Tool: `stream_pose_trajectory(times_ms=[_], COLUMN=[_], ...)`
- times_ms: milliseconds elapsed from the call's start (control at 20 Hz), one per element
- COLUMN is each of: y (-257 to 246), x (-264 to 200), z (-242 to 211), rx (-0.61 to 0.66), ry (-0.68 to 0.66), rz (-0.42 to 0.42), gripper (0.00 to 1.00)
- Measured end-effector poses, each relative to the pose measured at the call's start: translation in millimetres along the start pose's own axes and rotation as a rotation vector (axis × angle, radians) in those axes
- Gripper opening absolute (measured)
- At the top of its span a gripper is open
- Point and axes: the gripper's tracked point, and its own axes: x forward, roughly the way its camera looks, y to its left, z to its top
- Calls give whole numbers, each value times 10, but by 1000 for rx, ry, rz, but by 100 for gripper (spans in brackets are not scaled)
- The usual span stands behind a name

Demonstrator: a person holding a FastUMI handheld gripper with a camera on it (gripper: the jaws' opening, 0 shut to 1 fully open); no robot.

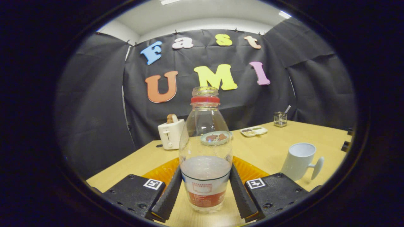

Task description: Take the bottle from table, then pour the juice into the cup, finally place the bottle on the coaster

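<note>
A clear plastic bottle (205,148) with a red neck ring and no cap stands upright between my fingers, pale juice filling its lower part. My gripper (205,171) is shut on the bottle, one finger pressed against each side at the label. An orange coaster (161,172) lies on the table just behind the bottle, showing on both sides of it. I cannot tell whether the bottle's base touches the table. A white cup (298,160) stands beyond my right finger, upright, its handle turned to the right.
On the wooden table (268,145), a white toaster (170,134) stands at the far left edge. A small plate of food (215,137) shows through the bottle. A white snack tray (254,130) and a wire holder (280,119) sit at the back.
</note>
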Motion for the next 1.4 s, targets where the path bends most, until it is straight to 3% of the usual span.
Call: stream_pose_trajectory(times_ms=[400, 650, 1000, 1400], y=[-191, -173, -167, -425], x=[-176, -130, -58, -39], z=[-27, 47, 46, 149], rx=[283, 588, 850, 1240], ry=[104, 133, 205, 163], rz=[-19, 24, 39, 66], gripper=[81, 81, 81, 80])
